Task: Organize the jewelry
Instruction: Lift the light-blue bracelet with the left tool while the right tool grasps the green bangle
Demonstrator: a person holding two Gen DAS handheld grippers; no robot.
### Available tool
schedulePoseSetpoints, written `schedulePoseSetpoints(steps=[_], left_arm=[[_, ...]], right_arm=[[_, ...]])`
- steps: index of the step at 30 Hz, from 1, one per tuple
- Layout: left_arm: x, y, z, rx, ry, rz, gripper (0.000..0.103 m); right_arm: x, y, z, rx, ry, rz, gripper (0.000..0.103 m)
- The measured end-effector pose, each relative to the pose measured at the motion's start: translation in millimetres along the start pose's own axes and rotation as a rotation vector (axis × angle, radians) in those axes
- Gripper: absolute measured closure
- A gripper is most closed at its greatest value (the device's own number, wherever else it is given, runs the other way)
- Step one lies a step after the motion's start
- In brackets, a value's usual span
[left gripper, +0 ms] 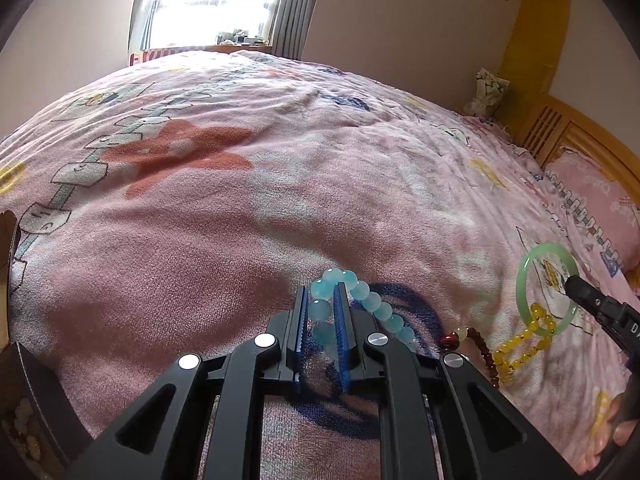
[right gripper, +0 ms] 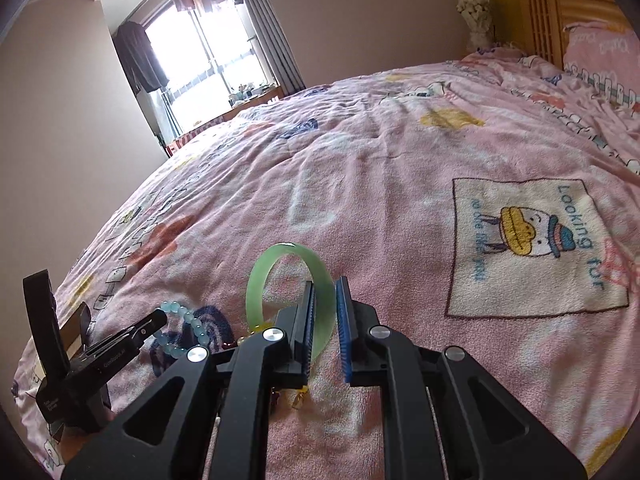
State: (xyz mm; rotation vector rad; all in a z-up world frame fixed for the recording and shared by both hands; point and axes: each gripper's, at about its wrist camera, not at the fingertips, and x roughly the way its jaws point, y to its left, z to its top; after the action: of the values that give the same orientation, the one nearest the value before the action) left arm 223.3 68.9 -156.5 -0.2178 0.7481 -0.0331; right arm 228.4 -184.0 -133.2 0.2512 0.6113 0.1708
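My left gripper [left gripper: 323,294] is shut on a light-blue bead bracelet [left gripper: 362,294], whose beads loop past the fingertips and trail down to the right over the pink bedspread [left gripper: 240,208]. My right gripper [right gripper: 325,286] is shut on a green jade bangle [right gripper: 262,280] and holds it upright above the bed. A yellow bead strand [left gripper: 520,342] is threaded through the bangle [left gripper: 524,276] and hangs from it. A dark red-brown bead string [left gripper: 480,346] lies beside it on the cover. In the right wrist view the left gripper [right gripper: 158,320] and blue beads [right gripper: 188,322] show at lower left.
A dark box [left gripper: 28,400] with pale beads inside stands at the left edge of the left wrist view. A pink pillow [left gripper: 596,208] and wooden headboard [left gripper: 560,128] lie at the right. A window [right gripper: 208,52] with curtains is at the far end. A hand [left gripper: 616,436] shows at bottom right.
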Motion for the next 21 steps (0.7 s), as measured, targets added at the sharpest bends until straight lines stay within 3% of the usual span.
schedulePoseSetpoints(steps=[8,21], left_arm=[[-2,0,1,-0.004,-0.007,0.004,0.089],[-14,-7,4,0.037,-0.043,0.001,0.1]], right_arm=[[-5,2,3,-0.012,-0.021,-0.006,0.091],[-7,4,4,-0.008,-0.025,0.01,0.091]])
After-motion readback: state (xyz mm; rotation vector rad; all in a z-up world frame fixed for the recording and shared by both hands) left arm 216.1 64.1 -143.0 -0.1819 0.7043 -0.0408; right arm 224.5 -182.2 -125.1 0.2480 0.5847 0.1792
